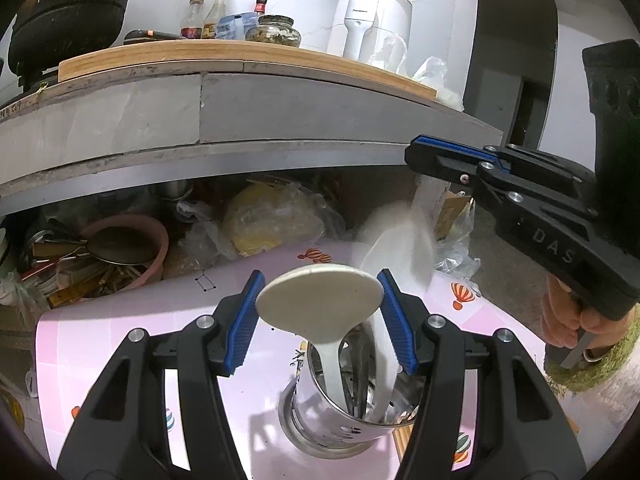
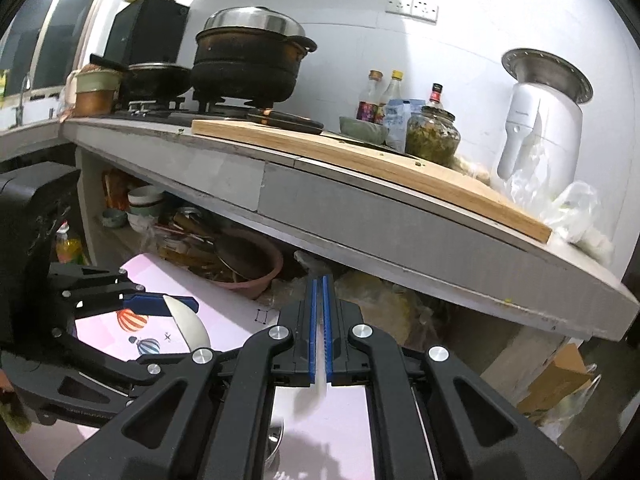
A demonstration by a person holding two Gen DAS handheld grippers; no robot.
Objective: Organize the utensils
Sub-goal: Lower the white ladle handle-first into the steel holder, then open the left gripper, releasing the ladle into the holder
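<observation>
Left wrist view: the left gripper (image 1: 320,316) is hovering over a perforated steel utensil holder (image 1: 352,408) that is standing on a pink balloon-print table cover (image 1: 132,344). Its blue-padded fingers (image 1: 244,320) are standing partly apart. The flat round end of a white rice paddle (image 1: 318,300) is sitting between the pads, its handle running down into the holder. Whether the pads are pressing on the paddle or only flanking it cannot be told from this angle. Other dark utensils are leaning inside the holder.

The right gripper (image 1: 416,152) is entering from the upper right, a hand (image 1: 568,316) squeezing its trigger. A second white spatula (image 1: 400,248), motion-blurred, is hanging below its tip, broad end down, just behind the holder's rim and apart from the left fingers.

Right wrist view: the right gripper (image 2: 320,328) is showing its blue pads nearly together, with a thin white strip of the spatula (image 2: 320,380) pinched between them. The left gripper (image 2: 160,306) is sitting at lower left with the paddle's pale disc (image 2: 188,324) at its fingertips.

A grey counter (image 2: 340,196) is carrying a wooden cutting board (image 2: 360,156) and a black pot (image 2: 248,60).
</observation>
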